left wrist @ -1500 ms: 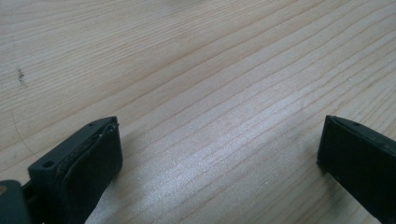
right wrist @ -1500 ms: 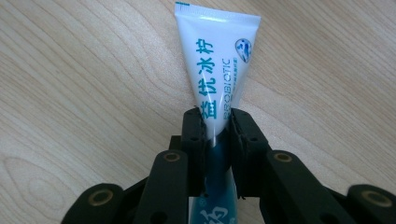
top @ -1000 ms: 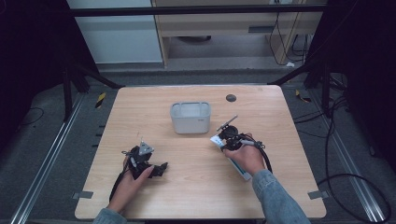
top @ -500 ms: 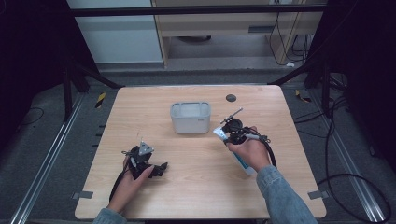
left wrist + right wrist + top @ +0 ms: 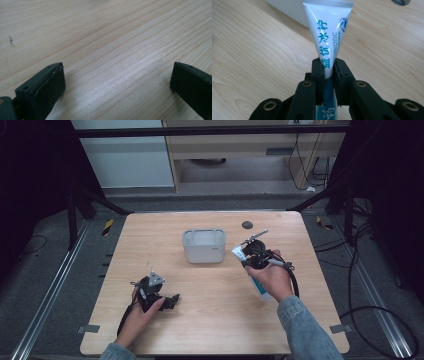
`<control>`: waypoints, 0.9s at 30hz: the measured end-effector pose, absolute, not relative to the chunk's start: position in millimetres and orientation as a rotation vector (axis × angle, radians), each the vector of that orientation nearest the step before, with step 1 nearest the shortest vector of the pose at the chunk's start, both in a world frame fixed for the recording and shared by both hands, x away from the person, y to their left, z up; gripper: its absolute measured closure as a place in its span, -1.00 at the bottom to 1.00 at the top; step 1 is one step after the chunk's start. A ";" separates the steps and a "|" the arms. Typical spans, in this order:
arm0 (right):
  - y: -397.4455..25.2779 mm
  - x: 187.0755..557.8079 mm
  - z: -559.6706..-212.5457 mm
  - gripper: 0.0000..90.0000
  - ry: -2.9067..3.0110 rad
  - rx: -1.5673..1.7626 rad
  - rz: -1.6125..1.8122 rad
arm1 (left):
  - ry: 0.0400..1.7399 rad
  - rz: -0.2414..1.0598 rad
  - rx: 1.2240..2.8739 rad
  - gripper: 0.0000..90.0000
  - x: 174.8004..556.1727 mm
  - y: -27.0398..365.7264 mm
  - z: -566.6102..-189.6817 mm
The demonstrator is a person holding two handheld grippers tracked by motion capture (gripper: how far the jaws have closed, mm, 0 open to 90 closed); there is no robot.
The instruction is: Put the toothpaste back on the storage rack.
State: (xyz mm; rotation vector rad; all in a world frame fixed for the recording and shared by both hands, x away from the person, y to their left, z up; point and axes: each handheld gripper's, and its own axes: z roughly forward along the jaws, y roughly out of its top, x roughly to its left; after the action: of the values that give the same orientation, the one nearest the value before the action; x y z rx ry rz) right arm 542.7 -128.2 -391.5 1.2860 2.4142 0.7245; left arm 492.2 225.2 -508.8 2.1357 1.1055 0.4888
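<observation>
A white and blue toothpaste tube (image 5: 329,32) with printed lettering is clamped between the jaws of my right gripper (image 5: 328,67), its flat crimped end pointing away from me. From above, the right gripper (image 5: 248,254) hovers just right of a small pale bin (image 5: 204,246), and the tube (image 5: 237,252) sticks out toward the bin's right wall. My left gripper (image 5: 169,301) rests low over the wooden table (image 5: 210,320) at the front left. Its fingers (image 5: 47,87) stand wide apart over bare wood with nothing between them.
A small dark disc (image 5: 247,225) lies on the table behind the bin, also seen as the disc (image 5: 400,2) past the tube. The bin's white wall (image 5: 287,6) is close ahead of the tube. Dark frame legs and cables surround the table.
My right gripper has carried the tube away from the person and slightly right, closer to the bin's right side. The left gripper has stayed in place.
</observation>
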 end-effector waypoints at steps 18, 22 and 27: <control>-115.9 541.6 -356.8 0.77 2.293 1.211 0.891 | 1.109 0.487 2.136 -1.00 492.1 225.1 -508.8; -111.3 541.2 -351.6 0.77 2.281 1.198 0.912 | 1.110 0.487 2.132 -1.00 492.0 224.9 -508.9; -107.1 538.9 -346.9 0.77 2.257 1.193 0.976 | 1.110 0.487 2.131 -1.00 492.0 224.9 -509.0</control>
State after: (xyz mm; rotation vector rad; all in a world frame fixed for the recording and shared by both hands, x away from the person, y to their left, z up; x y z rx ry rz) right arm 538.9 -107.1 -346.9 1.1934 2.2575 0.9757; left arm 492.0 224.9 -509.0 2.1314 1.1103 0.4874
